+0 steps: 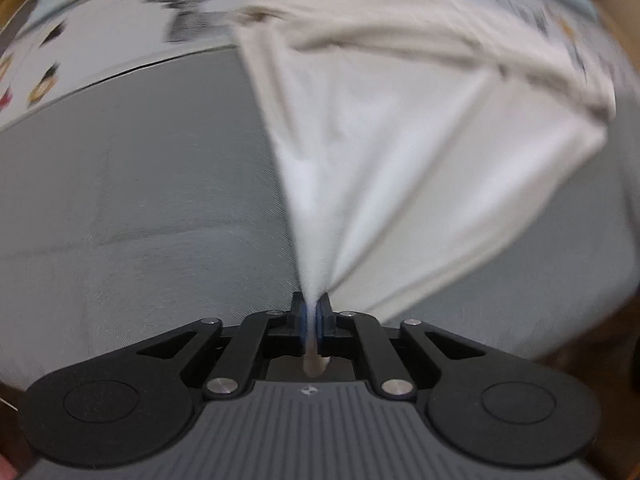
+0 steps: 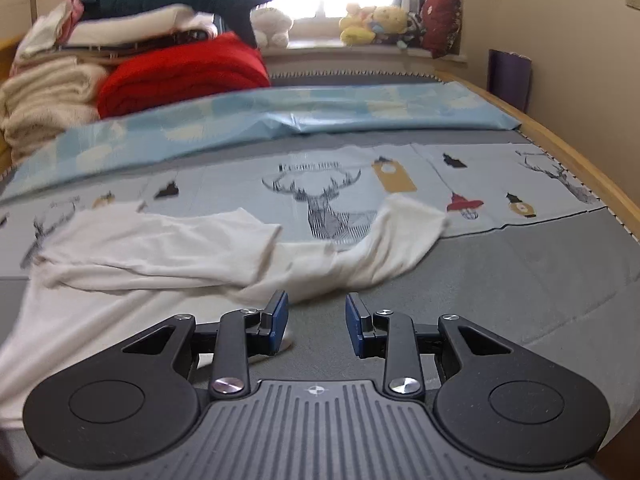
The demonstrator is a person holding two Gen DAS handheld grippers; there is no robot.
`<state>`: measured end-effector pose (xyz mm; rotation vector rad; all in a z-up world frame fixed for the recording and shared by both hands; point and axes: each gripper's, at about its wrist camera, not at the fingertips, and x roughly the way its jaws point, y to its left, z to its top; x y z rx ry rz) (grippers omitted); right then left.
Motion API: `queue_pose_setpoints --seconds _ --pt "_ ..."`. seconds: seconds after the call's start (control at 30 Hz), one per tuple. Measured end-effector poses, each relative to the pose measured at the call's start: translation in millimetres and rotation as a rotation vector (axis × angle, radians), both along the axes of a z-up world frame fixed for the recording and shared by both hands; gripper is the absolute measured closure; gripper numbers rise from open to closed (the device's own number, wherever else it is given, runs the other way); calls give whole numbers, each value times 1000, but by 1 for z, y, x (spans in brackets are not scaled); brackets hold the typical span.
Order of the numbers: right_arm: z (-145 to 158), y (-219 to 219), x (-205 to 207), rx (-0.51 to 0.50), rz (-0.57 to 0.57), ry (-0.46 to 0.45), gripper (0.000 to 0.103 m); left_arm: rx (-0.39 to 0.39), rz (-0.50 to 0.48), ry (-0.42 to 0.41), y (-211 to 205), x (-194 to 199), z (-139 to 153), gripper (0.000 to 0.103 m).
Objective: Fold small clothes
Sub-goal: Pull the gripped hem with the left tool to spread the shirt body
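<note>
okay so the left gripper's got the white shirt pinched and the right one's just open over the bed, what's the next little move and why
Probably bring the right gripper down and forward onto the near edge of the white shirt and close. The left gripper is shut on a bunched corner, pulling the cloth taut, while the right is open and holds nothing. The shirt lies rumpled on the grey bed cover; a second grip would likely let it be spread flat.

White garment (image 2: 168, 248): soft matt knit cloth, creased. Bed cover (image 2: 520, 280): grey woven cloth, matt. Grippers (image 1: 311, 312) (image 2: 316, 320): matt black plastic, blue rubbery pads (image 2: 280, 316), bright metal pivot screws. Bed frame (image 2: 580, 160): smooth pale wood.
</note>
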<state>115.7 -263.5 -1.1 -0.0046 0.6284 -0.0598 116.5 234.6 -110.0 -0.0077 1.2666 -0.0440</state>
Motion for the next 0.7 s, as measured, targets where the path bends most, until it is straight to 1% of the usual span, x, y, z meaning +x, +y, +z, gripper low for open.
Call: queue_pose_setpoints --seconds 0.03,0.1,0.13,0.17,0.2,0.27,0.3,0.37,0.43,0.57,0.63,0.7 --pt "-5 -1 5 2 1 26 70 -21 30 -15 -1 6 3 93" --pt "-15 -3 16 36 7 83 70 -62 74 -38 -2 15 5 84" --pt "-22 -3 23 59 12 117 69 -79 92 -40 -2 21 5 75" --pt "-28 -3 30 75 13 149 69 -87 105 -39 -6 26 5 69" --pt "-34 -4 37 101 13 184 69 -91 110 -40 -10 32 4 68" --pt "-43 -5 51 144 12 222 68 -80 112 -37 -19 36 4 68" --pt "-47 -3 60 149 8 235 68 -71 118 -29 -21 38 4 68" --pt "-56 3 73 157 3 254 60 -56 145 -1 -22 38 -3 68" --pt "-66 6 90 172 1 282 58 -46 172 26 -12 38 -9 68" --pt "-92 13 117 171 -9 364 58 -68 223 47 -1 43 -16 68" --pt "-102 20 125 159 -9 386 57 -74 236 59 0 45 -21 68" --pt "-105 31 128 106 10 371 68 -67 240 62 -2 47 -24 70"
